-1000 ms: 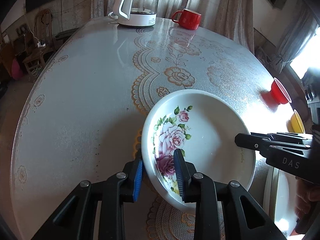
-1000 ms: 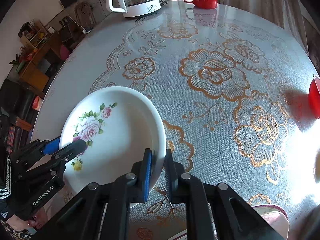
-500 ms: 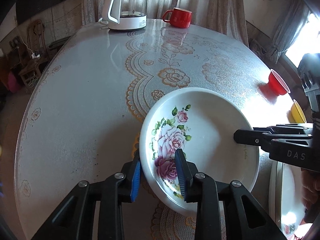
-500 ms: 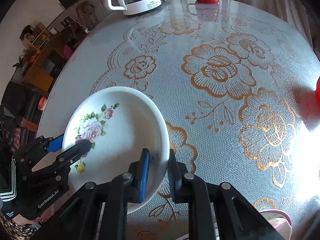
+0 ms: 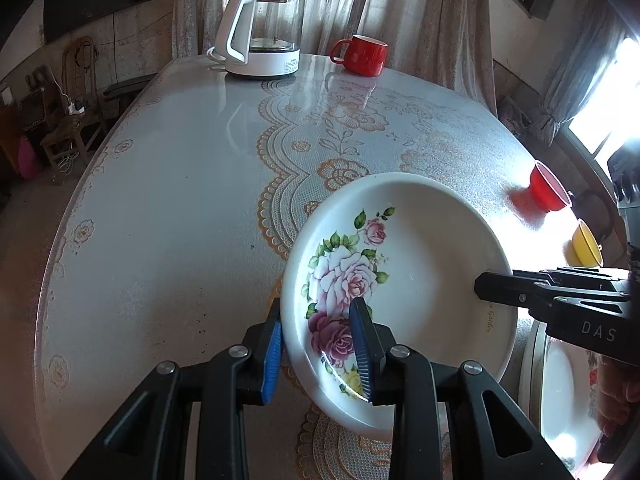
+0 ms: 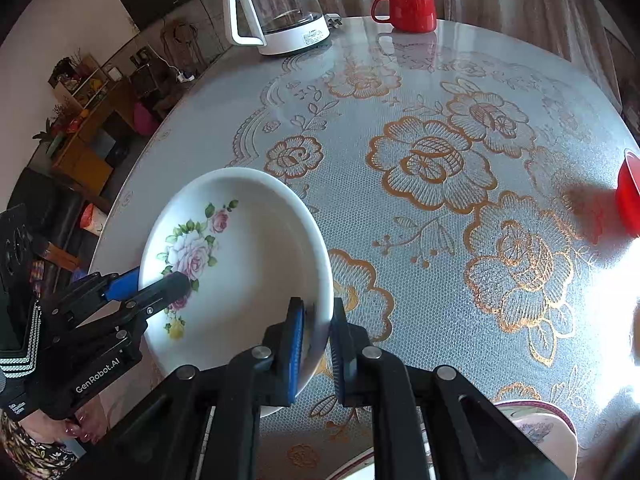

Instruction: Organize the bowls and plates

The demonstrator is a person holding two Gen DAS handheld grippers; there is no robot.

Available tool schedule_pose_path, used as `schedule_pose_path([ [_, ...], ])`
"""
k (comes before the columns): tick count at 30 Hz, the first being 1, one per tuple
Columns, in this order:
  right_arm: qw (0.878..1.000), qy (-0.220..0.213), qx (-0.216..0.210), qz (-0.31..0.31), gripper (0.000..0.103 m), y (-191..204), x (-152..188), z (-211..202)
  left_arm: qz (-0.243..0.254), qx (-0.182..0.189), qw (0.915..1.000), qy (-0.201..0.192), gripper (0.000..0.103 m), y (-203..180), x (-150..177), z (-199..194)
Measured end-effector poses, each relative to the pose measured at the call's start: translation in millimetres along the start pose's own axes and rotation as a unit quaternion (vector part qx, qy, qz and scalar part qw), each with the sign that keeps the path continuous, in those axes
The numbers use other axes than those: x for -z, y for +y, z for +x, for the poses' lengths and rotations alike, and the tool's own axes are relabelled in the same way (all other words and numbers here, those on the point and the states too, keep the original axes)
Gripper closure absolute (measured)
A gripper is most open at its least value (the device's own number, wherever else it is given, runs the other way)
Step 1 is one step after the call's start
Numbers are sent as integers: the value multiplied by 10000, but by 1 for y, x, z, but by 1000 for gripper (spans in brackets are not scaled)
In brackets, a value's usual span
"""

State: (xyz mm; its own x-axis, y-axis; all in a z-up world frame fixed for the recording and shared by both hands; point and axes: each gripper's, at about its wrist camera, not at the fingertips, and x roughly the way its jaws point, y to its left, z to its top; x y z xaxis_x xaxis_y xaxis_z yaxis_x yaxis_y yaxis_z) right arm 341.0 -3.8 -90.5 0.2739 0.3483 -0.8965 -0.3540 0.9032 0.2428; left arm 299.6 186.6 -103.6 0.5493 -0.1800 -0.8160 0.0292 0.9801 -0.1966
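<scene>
A white ceramic plate painted with pink roses and green leaves (image 5: 416,280) sits low and right of centre in the left wrist view, held between both tongs above a round table under a lace-patterned, gold-flowered cloth (image 5: 168,184). The left gripper (image 5: 318,354), at the bottom of that frame, is clenched on the plate's near rim, one blue pad outside the rim and the other on the rose print. The right gripper (image 6: 316,338), at the bottom centre of the right wrist view, is clamped on the opposite rim, its pads on either side of the plate's edge.

At the top of the left wrist frame stand a glass kettle with a white base and handle (image 5: 264,40) and, just right of it, a red mug (image 5: 362,55). At the right edge sit a small red cup (image 5: 548,192) and a small yellow cup (image 5: 585,245) below it. Another white plate (image 5: 560,384) shows partly in the lower right corner, beneath the right gripper. In the right wrist view a pink-rimmed floral plate (image 6: 540,428) peeks from the bottom right.
</scene>
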Motion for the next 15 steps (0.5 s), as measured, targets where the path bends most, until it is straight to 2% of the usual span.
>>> schedule_pose_path([
  [10,9991,-429,-17,61,91,5,7,-27,184,158,9990,-379,71,-11,0,-19],
  [15,9989,-450,-69,89,91,2,11,-37,143,309,9988,-362,71,-12,1,-21],
])
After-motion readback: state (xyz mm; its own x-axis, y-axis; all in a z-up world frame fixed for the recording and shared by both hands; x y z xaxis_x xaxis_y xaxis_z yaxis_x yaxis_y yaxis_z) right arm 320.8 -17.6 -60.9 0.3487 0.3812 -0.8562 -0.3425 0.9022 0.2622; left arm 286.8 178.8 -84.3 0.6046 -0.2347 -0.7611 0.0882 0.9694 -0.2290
